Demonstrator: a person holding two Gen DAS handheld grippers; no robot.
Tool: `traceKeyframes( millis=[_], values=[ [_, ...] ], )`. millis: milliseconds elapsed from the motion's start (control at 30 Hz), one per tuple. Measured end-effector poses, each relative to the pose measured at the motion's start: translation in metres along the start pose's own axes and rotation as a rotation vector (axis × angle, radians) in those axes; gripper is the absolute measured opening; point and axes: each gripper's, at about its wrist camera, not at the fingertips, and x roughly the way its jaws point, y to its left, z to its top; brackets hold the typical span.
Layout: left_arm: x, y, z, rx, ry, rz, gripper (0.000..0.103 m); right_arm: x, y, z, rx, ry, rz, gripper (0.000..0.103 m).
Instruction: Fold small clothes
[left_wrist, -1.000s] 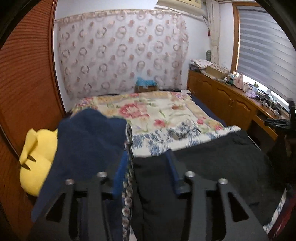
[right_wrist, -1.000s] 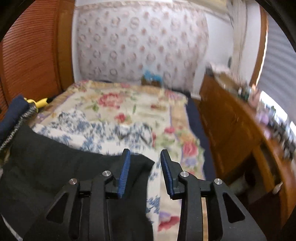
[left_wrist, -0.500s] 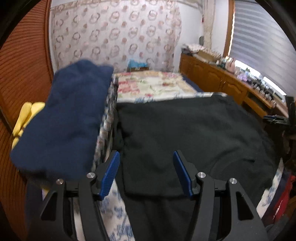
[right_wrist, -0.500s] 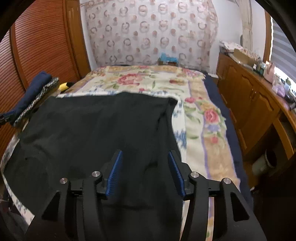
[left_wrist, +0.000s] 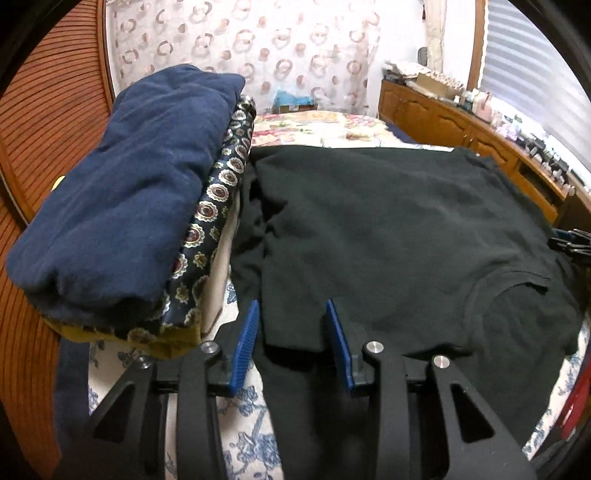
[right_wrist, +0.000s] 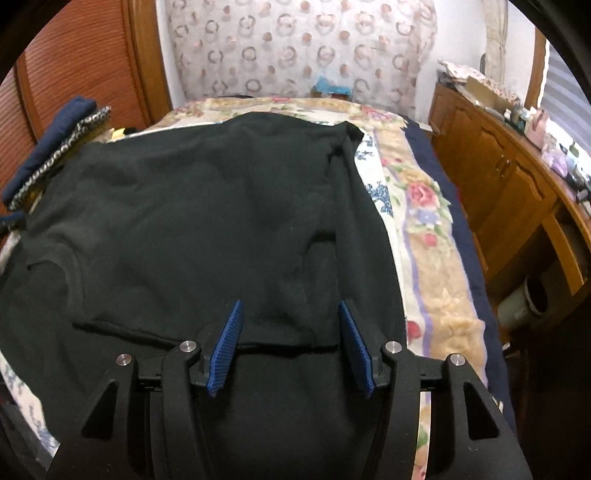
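Both tongs stand with their jaws apart and nothing between the blue pads. The left gripper hangs over the near left corner of the black T-shirt, its pads narrower apart than half a second ago; the right gripper hangs over the near right part of the same shirt, its pads wider apart than before. A second ago the shirt was bunched and lifted off the bed; now it lies spread flat on the floral bedspread.

The collar sits toward the near edge, between the two tongs, and the long axis runs from there away toward the curtained wall, hem at the far end. A folded edge crosses the cloth just ahead of the right tongs.

On the left, a stack of folded clothes, navy on top, touches the shirt's side. On the right, a strip of bare bedspread lies beside the shirt, then the wooden cabinet. Beyond the hem, the bedspread lies bare up to the wall.
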Motion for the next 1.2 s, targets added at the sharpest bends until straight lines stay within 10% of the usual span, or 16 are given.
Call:
traceKeyframes(
  millis=[200, 333, 833, 967, 1100, 1200],
  values=[
    [0.011, 0.003, -0.002, -0.01, 0.032, -0.007, 0.037, 0.0, -0.003, -0.003, 0.014, -0.012, 0.007, 0.055],
    [0.008, -0.004, 0.0, 0.015, 0.022, -0.026, 0.008, 0.0, -0.002, -0.003, 0.016, -0.012, 0.01, 0.056],
    [-0.021, -0.007, 0.005, 0.015, -0.037, -0.092, 0.005, 0.0, -0.001, -0.002, 0.006, -0.006, 0.02, 0.055],
    [-0.031, -0.011, 0.002, 0.015, -0.063, -0.107, 0.005, 0.001, -0.002, 0.002, 0.0, 0.008, 0.033, 0.043],
    [-0.038, -0.013, 0.001, 0.013, -0.073, -0.113, 0.005, -0.001, -0.004, 0.004, -0.005, 0.0, 0.04, 0.008],
    [-0.051, -0.016, 0.004, 0.007, -0.103, -0.128, 0.005, -0.008, -0.004, 0.004, -0.016, -0.023, 0.051, 0.006]
  ],
)
